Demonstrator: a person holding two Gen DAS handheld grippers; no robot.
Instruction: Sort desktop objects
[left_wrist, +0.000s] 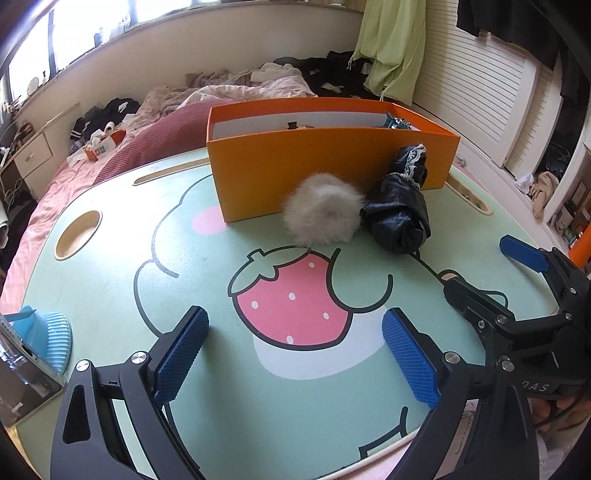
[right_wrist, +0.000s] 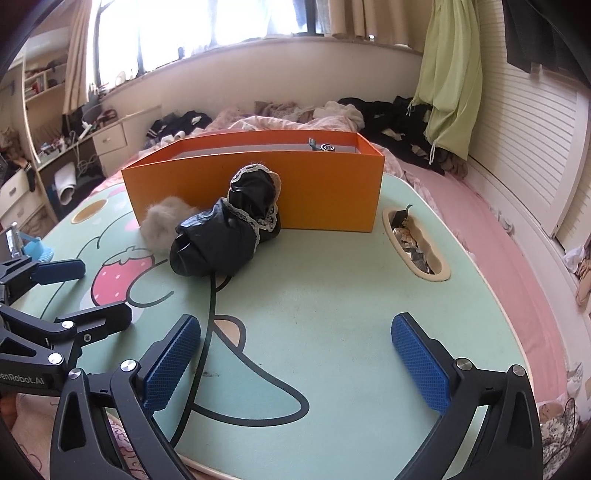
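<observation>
The jaws of the left gripper (left_wrist: 295, 354) and the right gripper (right_wrist: 295, 362) were spread wide, with nothing held between them, above the green lap table (right_wrist: 332, 295). A grey fur pom-pom (left_wrist: 322, 210) and a folded black umbrella (left_wrist: 399, 206) were seen touching each other, against the front wall of the orange box (left_wrist: 295, 166).

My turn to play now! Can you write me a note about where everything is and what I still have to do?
Left claw: open, empty, over the table.
Right claw: open, empty too.
Fluffy grey ball and black lace-trimmed bundle lie touching, against the orange box front.
Done: some small things are already in the box.
Left: the ball and bundle probably go in next.
</observation>
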